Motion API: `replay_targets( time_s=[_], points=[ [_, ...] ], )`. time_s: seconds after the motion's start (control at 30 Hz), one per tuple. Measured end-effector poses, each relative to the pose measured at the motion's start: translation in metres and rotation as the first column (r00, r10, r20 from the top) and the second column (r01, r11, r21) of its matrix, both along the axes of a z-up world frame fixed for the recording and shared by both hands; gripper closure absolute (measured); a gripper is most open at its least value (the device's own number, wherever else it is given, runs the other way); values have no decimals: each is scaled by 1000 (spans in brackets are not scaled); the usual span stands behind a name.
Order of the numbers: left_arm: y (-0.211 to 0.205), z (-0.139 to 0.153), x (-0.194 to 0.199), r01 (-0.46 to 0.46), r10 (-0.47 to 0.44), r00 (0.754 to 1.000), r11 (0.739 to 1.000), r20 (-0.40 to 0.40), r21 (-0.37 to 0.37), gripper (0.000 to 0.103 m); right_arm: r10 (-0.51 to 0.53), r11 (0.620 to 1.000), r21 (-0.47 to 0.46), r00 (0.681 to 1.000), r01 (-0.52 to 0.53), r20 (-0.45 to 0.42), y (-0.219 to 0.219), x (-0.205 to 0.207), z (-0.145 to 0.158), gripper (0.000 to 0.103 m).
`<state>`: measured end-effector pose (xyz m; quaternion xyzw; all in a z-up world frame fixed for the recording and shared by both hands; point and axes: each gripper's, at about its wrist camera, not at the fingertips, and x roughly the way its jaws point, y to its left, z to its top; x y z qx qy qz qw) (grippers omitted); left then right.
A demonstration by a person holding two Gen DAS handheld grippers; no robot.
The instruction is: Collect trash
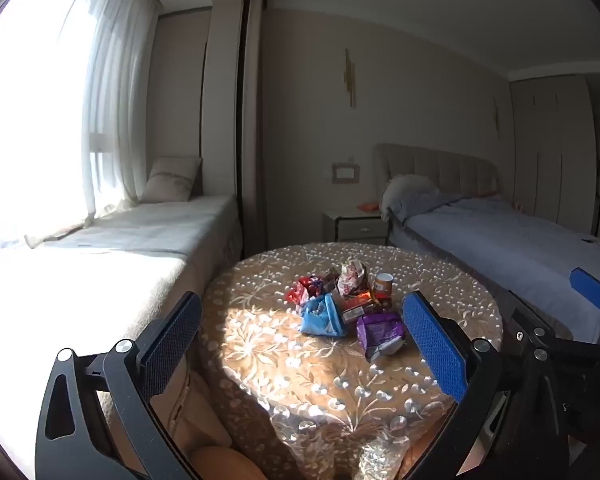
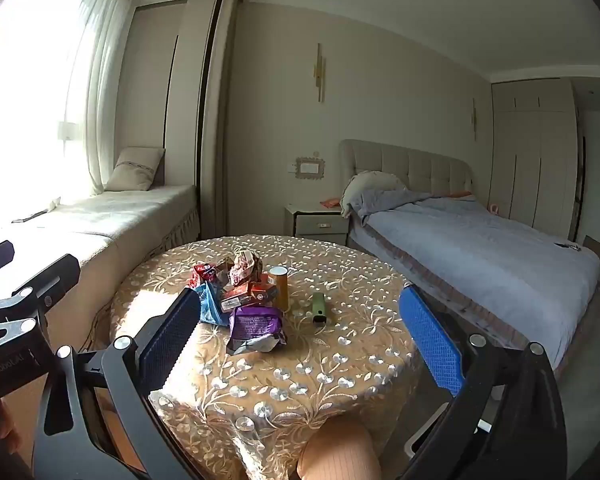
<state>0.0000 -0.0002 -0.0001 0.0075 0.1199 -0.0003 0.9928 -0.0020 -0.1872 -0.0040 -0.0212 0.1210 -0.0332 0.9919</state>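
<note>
Left wrist view: the left gripper [image 1: 300, 344] hovers short of a round table [image 1: 440, 280] covered with a floral gold cloth; its jaws stand fully apart with nothing between the pads. The trash sits in a cluster near the table's centre: a purple wrapper [image 1: 380, 330] nearest the gripper, a blue wrapper [image 1: 322, 316] just beside it to the left, a red wrapper [image 1: 306, 288] behind that, a crumpled paper wrapper [image 1: 352, 276] at the back, an orange-red carton [image 1: 358, 302] in the middle, and a small can [image 1: 383, 285] on the right. A bed [image 1: 520, 248] stands at right, a window bench [image 1: 140, 232] at left.

Right wrist view: the right gripper [image 2: 300, 340] is likewise spread wide and empty, clear of the table. The same cluster lies ahead and slightly left; a green lighter-like item [image 2: 319, 307] lies apart on its right, near the can [image 2: 279, 286]. The left gripper's body shows at the left edge
</note>
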Motion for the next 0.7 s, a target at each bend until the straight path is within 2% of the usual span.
replay_targets(
  time_s=[0.47, 0.7],
  points=[
    [-1, -2, 2, 12, -12, 1000, 1000, -3, 14, 4, -11, 1000, 12, 1000, 11, 13, -3, -2, -7, 4],
    [5, -4, 7, 1, -1, 1000, 1000, -15, -13, 5, -15, 999, 32, 1000, 15, 7, -4, 1, -3, 4]
  ],
)
